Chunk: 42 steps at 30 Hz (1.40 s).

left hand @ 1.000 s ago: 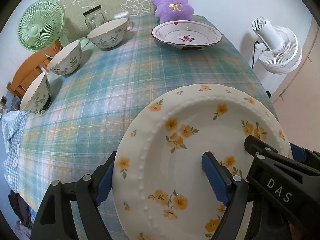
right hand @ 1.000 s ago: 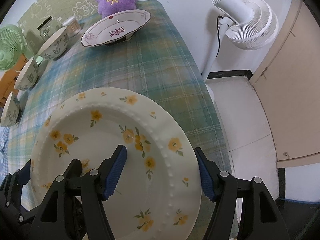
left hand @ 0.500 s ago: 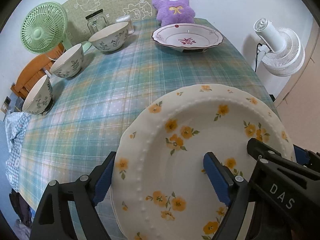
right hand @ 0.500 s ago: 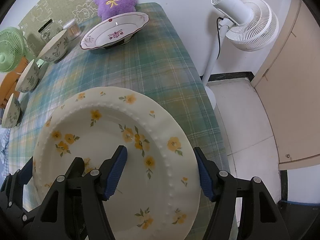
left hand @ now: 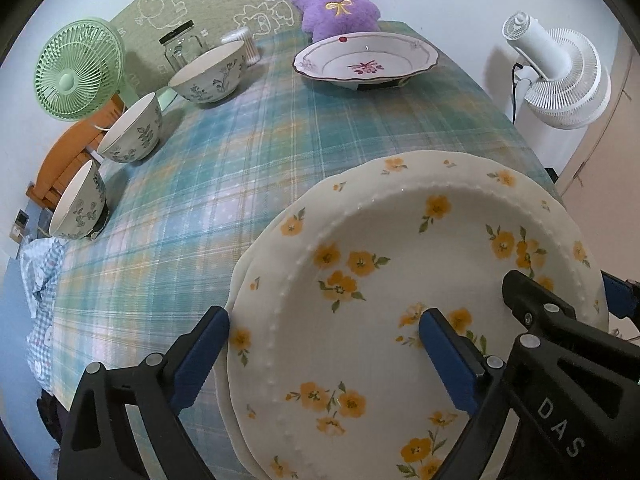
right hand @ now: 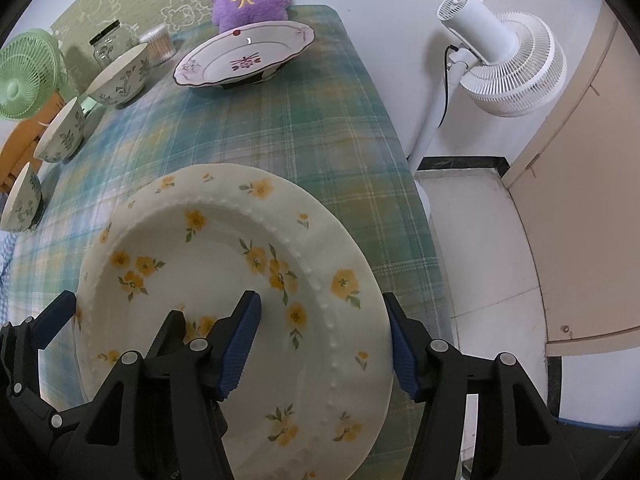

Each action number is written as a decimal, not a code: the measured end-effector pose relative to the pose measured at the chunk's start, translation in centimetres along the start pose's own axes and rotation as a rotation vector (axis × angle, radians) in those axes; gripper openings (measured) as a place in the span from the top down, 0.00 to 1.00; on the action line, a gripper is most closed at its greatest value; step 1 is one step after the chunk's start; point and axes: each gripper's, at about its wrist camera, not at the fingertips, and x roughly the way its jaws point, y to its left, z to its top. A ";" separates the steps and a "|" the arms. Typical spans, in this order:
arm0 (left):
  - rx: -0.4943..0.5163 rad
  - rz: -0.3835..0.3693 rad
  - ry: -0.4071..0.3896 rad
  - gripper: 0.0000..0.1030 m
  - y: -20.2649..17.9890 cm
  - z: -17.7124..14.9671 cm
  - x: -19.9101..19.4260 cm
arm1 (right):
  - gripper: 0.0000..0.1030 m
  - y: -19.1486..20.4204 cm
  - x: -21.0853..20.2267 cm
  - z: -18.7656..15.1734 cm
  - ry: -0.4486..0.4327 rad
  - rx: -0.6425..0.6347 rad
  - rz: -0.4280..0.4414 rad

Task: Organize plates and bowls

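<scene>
A cream plate with yellow flowers (left hand: 400, 288) lies at the table's near right corner; it also shows in the right wrist view (right hand: 224, 288). A second rim shows under its left edge. My left gripper (left hand: 324, 356) straddles the plate's left rim, one finger outside, one over the plate. My right gripper (right hand: 324, 340) straddles the right rim the same way. Both stand wide. A pink-flowered plate (left hand: 364, 62) sits at the far end, raised on something dark. Three blue-patterned bowls (left hand: 210, 70) (left hand: 132, 130) (left hand: 78, 204) line the left side.
A checked cloth covers the table (left hand: 248, 168). A purple plush (left hand: 338, 2), a glass jar (left hand: 180, 44) and a green fan (left hand: 76, 68) stand at the far edge. A white fan (right hand: 504, 64) stands on the floor to the right, beside the table's edge.
Both views have pulled back and risen a little, so more of the far table shows. The flowered plate and both grippers keep the same relation.
</scene>
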 end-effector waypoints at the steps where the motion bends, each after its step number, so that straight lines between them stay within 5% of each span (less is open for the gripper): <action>1: 0.009 0.002 0.002 0.06 -0.1 0.0 -0.1 | 0.38 0.2 -0.1 0.1 0.001 -0.012 -0.001; 8: 0.006 -0.034 0.026 0.06 0.9 0.2 -0.6 | 0.38 0.5 -0.4 0.6 0.028 -0.007 0.001; 12: -0.031 -0.097 0.029 0.06 2.9 0.6 -1.2 | 0.36 1.2 -1.9 0.9 -0.036 -0.039 -0.049; 14: -0.032 -0.120 0.007 0.06 3.7 1.0 -1.9 | 0.27 1.8 -3.3 1.2 -0.075 -0.052 -0.064; 29: -0.004 -0.227 -0.180 0.07 8.7 7.0 -6.7 | 0.27 5.1 -10.3 6.3 -0.236 0.048 -0.061; 42: -0.083 -0.221 -0.176 0.12 8.2 14.2 -2.8 | 0.27 4.5 -6.9 14.7 -0.243 -0.015 -0.026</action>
